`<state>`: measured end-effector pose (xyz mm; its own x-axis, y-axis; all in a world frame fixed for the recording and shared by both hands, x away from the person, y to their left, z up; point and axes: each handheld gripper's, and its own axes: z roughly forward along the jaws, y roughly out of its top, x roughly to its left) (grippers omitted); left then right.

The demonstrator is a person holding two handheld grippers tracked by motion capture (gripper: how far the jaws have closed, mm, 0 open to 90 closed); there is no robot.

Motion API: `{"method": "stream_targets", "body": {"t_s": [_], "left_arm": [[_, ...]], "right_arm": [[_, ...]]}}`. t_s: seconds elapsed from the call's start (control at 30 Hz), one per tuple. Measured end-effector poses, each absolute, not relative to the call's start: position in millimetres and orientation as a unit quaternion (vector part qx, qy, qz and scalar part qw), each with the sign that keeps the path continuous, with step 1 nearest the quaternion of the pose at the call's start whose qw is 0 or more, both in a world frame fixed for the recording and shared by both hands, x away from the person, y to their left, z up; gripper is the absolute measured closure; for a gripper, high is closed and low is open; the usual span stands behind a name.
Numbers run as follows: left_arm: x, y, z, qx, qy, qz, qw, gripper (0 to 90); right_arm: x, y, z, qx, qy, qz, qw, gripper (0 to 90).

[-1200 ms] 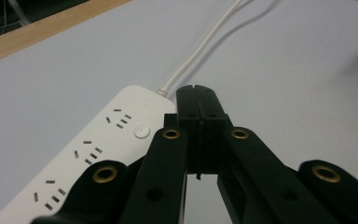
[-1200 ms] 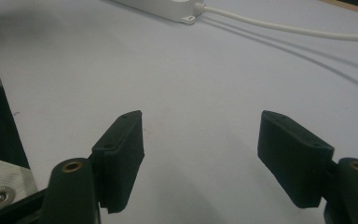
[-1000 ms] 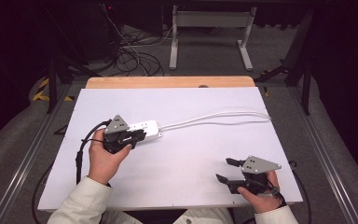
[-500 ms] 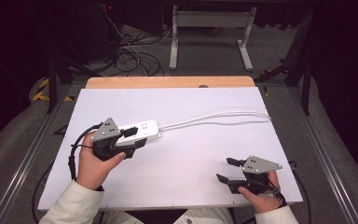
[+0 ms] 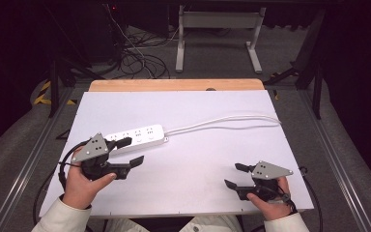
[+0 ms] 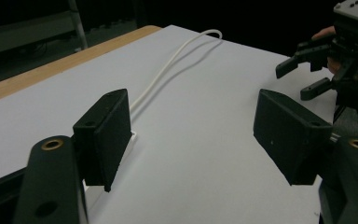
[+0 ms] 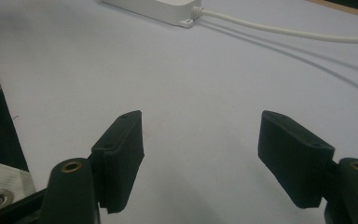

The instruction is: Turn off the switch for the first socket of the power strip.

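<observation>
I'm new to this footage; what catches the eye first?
A white power strip lies left of centre on the white table, its cord curving off right. The left hand-held gripper hovers open beside it; the right hand-held gripper waits open near the front edge.

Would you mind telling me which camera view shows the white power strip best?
The high view: the power strip lies whole on the table with its sockets facing up and its cord trailing right. The right gripper view catches just its cord end at the top edge, and the left gripper view a sliver behind one jaw.
</observation>
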<state>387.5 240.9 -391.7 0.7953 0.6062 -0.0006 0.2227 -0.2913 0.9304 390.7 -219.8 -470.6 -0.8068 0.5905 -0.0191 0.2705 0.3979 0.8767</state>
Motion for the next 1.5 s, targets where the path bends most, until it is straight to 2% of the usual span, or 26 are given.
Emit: {"method": "stream_targets", "body": {"t_s": [0.17, 0.67, 0.9, 1.37, 1.5], "left_arm": [[384.8, 248.0, -404.8, 0.774, 0.272, 0.183, 0.542, 22.8], [369.1, 267.5, -435.7, 0.756, 0.289, 0.198, 0.553, 21.5], [367.0, 269.2, -449.1, 0.758, 0.305, 0.201, 0.541, 21.8], [364.3, 271.0, -483.8, 0.762, 0.320, 0.159, 0.541, 22.9], [362.9, 267.4, -487.0, 0.782, 0.299, 0.183, 0.515, 23.3]], "right_arm": [[390.4, -220.5, -470.0, 0.262, 0.818, 0.484, 0.167, 31.6], [390.5, -220.6, -470.2, 0.261, 0.819, 0.483, 0.166, 31.6], [391.3, -221.9, -470.5, 0.263, 0.818, 0.484, 0.166, 31.6], [391.7, -221.7, -471.3, 0.264, 0.818, 0.484, 0.163, 31.6], [391.7, -221.9, -471.3, 0.264, 0.818, 0.485, 0.163, 31.6]]}}
